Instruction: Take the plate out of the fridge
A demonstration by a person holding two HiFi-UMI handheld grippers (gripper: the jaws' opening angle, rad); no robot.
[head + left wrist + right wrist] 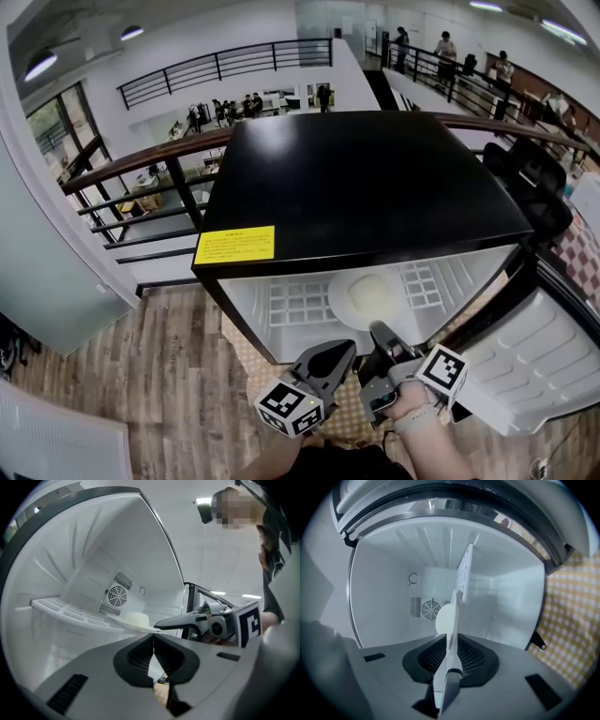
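**Plate Clamped at Shelf Front, Fridge Door Open**

Left gripper (153, 638): the jaws are together, with the pads meeting at the tips and nothing between them. It points level toward the open fridge (375, 187), just left of the right gripper. It touches neither the plate nor the shelf. The hand that carries it is hidden behind the gripper body. Only a strip of forearm shows at the bottom edge of the head view.

Right gripper (451, 641): the jaws are clamped on the near rim of the plate (339, 305), which runs edge-on between the pads in the right gripper view. The gripper points level into the cavity and is rolled onto its side, so one jaw lies over the rim and the other under it. The right hand (409, 401) grips it from behind.

Plate: white, inside the fridge at the front of the white grid shelf (61, 609). A pale domed item (136, 618) sits on it, and what that item is cannot be made out. Whether the plate rests on the shelf or is lifted clear cannot be told.

Fan grille (117, 594): on the rear wall, behind the plate.

Door (544, 361): swung open to the right, with its white inner lining cut off by the frame edge. In the head view the black top hides the upper cavity
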